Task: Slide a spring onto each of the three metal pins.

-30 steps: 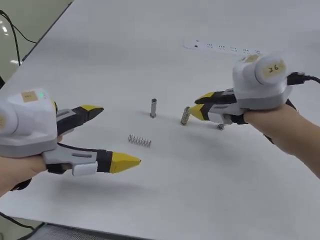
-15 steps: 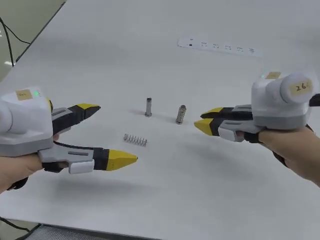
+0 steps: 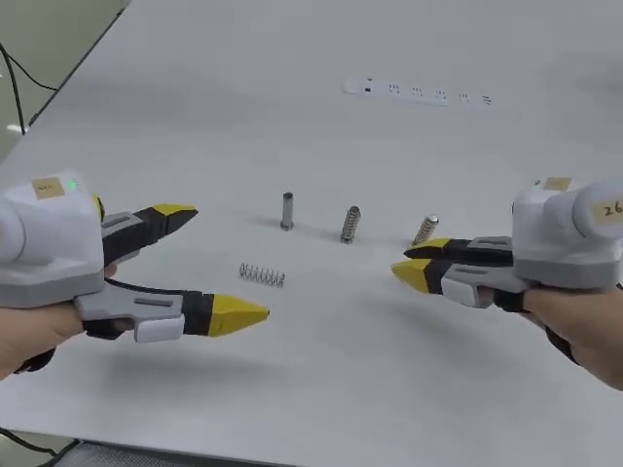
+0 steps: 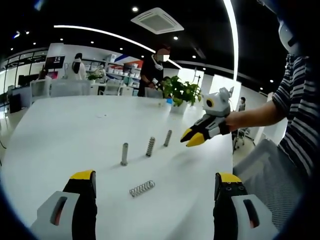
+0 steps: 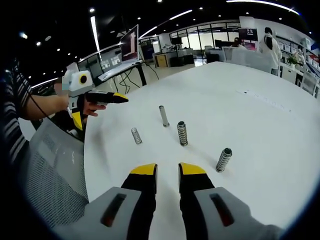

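Observation:
Three short metal pins stand in a row on the white table (image 3: 321,389). The left pin (image 3: 287,210) (image 4: 124,154) (image 5: 163,115) is bare. The middle pin (image 3: 350,224) (image 5: 182,133) and the right pin (image 3: 425,230) (image 5: 223,159) each carry a spring. One loose spring (image 3: 262,275) (image 4: 142,188) (image 5: 136,135) lies flat in front of the bare pin. My left gripper (image 3: 209,261) is wide open and holds nothing, just left of the loose spring. My right gripper (image 3: 419,261) (image 4: 192,137) sits near the right pin, its jaws only slightly parted and holding nothing.
A white power strip (image 3: 417,93) lies at the back of the table. The table's left edge (image 3: 68,83) runs diagonally, with a black cable beyond it. People and chairs stand far off in the left gripper view.
My right gripper has drawn back to the right and toward me, away from the middle pin, uncovering the right pin with its spring. The left gripper has barely moved.

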The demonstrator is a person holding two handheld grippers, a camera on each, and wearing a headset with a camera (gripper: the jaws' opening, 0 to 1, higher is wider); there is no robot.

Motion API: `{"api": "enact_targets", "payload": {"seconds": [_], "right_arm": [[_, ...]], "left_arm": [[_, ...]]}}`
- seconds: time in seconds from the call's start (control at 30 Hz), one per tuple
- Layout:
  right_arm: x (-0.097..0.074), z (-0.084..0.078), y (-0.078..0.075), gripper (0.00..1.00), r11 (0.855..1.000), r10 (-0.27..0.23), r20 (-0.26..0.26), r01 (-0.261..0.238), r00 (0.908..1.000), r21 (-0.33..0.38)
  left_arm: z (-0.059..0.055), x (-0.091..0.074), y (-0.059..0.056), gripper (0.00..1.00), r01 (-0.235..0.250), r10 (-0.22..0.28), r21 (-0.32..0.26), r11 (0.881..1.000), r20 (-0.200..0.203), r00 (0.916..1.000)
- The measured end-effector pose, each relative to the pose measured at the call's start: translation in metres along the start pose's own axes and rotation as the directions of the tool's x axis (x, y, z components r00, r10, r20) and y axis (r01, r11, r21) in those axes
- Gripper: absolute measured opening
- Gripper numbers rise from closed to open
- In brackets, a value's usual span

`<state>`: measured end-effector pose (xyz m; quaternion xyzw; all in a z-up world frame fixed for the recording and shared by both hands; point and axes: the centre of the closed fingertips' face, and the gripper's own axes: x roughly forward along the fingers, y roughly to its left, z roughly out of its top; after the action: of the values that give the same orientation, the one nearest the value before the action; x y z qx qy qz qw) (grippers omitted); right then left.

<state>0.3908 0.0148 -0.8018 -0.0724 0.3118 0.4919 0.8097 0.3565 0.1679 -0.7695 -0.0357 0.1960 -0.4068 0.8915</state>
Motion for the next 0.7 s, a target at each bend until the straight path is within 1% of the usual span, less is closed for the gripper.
{"api": "enact_targets", "payload": {"seconds": [0.13,0.27,0.4,0.5,0.7], "right_arm": [[0.001,-0.005,0.002,0.15,1.0,0.014,-0.02,-0.014,0.9997,0.006],[0.006,-0.006,0.005,0.15,0.998,0.032,-0.06,-0.035,0.9977,-0.044],[0.013,0.002,0.007,0.15,0.997,0.047,-0.056,-0.05,0.9973,-0.059],[0.021,0.006,0.012,0.15,0.994,0.066,-0.084,-0.074,0.9942,-0.086],[0.035,0.019,0.024,0.14,0.985,0.096,-0.099,-0.109,0.9905,-0.137]], "left_arm": [[-0.001,-0.001,0.001,0.95,-0.002,0.002,0.0,1.0,-0.003,1.0],[-0.001,-0.002,0.002,0.95,-0.004,0.004,-0.003,1.0,-0.005,1.0],[-0.002,-0.002,0.004,0.95,-0.007,0.007,0.0,1.0,-0.009,0.9999],[-0.002,-0.003,0.004,0.95,-0.008,0.008,0.0,1.0,-0.01,0.9999],[-0.002,-0.005,0.004,0.95,-0.012,0.012,0.003,1.0,-0.011,0.9999]]}}
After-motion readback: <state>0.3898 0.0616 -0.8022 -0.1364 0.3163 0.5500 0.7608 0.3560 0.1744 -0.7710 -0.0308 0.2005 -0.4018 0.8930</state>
